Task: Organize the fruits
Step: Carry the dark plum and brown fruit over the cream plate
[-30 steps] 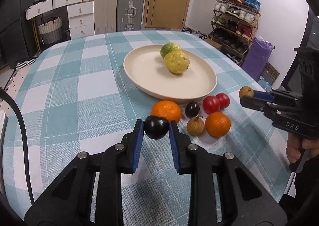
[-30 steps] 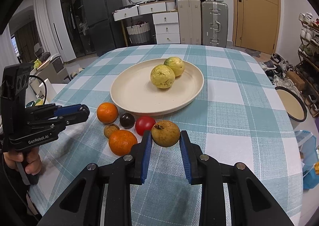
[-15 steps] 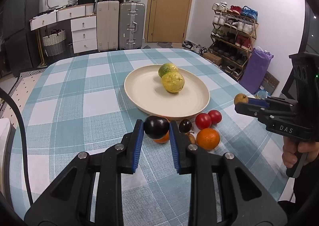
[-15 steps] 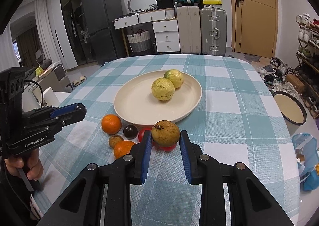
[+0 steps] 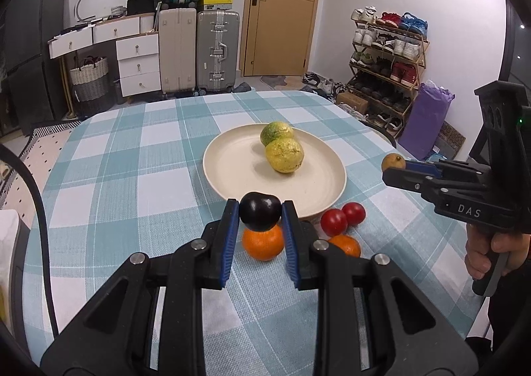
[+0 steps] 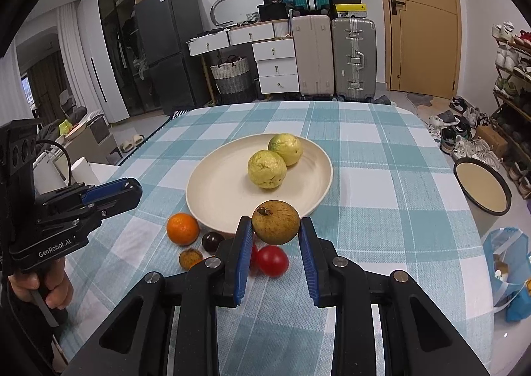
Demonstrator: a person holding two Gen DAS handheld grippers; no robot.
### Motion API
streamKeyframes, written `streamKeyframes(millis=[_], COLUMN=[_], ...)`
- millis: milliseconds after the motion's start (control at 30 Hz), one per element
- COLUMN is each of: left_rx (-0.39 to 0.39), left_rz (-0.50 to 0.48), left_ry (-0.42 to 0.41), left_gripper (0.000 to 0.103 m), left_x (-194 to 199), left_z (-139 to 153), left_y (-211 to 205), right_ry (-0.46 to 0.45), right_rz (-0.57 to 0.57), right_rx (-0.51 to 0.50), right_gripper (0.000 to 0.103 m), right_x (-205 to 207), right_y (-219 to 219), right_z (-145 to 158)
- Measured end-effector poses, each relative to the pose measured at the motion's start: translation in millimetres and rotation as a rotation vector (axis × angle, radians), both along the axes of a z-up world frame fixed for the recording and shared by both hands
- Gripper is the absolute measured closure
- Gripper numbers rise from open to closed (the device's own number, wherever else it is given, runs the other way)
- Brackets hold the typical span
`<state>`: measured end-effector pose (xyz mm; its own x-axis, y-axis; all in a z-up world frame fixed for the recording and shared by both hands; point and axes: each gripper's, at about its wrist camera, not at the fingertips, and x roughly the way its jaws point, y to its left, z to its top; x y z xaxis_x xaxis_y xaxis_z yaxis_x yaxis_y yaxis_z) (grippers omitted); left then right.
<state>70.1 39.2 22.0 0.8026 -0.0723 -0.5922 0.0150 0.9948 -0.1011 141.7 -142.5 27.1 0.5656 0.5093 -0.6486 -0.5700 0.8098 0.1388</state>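
Both grippers have lifted since a second ago: the left gripper is clamped on a dark plum, the right gripper is clamped on a brown russet fruit, and both fruits now ride higher and closer to the near rim of the cream plate than before. Likely reading: both picks are done, transport to the plate is underway, release comes next. Two yellow-green guavas already sit on the plate, touching. Left on the table beside the plate: two oranges, two red tomatoes, another dark plum, a small brown fruit. The surface is a teal-white checked tablecloth. The room has suitcases, a white drawer unit, a fridge, a shoe rack and a wooden door.
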Motion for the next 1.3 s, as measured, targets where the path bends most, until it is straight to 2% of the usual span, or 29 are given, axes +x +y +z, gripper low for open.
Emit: streamKeyframes(millis=[300,833,933,1300], left_rx=[-0.011,-0.015,-0.033,-0.01], left_rz=[0.023,0.012,0.014,0.031], left_ry=[-0.004,0.054,0.067,0.108], left_gripper=[0.08,0.08,0.08,0.08], left_x=[27,88,94,109], left_z=[2,-30,-36,-51], left_y=[7,3,6,7], right_ry=[0.011,0.071,0.083,0.088], right_rz=[-0.015,-0.018,-0.01,0.015], right_rx=[0.015,0.021,0.012,-0.01], right_gripper=[0.074,0.074,0.074,0.074], right_x=[26,54,56,65], right_y=[5,15,17,31], right_z=[1,-19,-25,-37])
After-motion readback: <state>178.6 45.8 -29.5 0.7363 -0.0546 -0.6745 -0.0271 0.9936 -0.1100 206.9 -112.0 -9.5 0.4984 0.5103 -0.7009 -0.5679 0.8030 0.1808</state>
